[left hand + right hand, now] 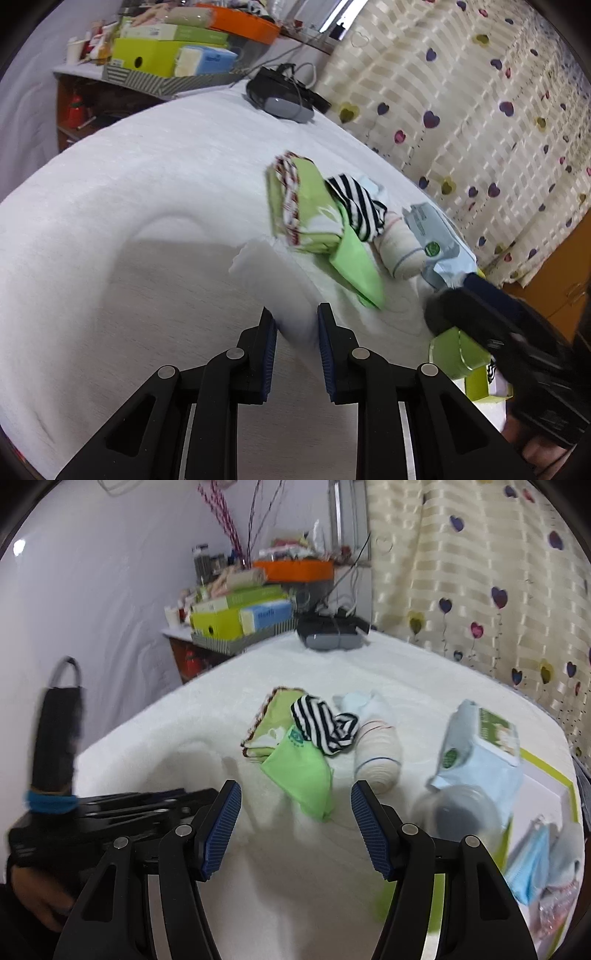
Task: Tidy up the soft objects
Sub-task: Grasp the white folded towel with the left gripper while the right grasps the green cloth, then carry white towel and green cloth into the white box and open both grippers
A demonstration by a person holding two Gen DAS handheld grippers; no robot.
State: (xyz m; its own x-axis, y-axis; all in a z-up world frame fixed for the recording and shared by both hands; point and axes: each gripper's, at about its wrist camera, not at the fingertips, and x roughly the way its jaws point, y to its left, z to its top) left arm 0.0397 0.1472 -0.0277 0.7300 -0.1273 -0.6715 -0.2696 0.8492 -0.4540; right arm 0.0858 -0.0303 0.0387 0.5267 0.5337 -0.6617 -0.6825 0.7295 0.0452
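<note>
Soft things mostly unsorted, heaped mid-bed (184, 716): folded green cloth (273, 720) at centre, green bag (303, 775) at its 5 o'clock, striped sock (325, 723) on top, rolled white sock (376, 757) at 3 o'clock. Wipes pack (480, 753) farther toward 3 o'clock, beside green-edged box (554, 779); blue items (532, 860) already inside. Left gripper (297, 325) narrowed, nothing between the pads. Right gripper (295, 797) wide open, empty, aimed at green bag. Judged early: most pieces left.
</note>
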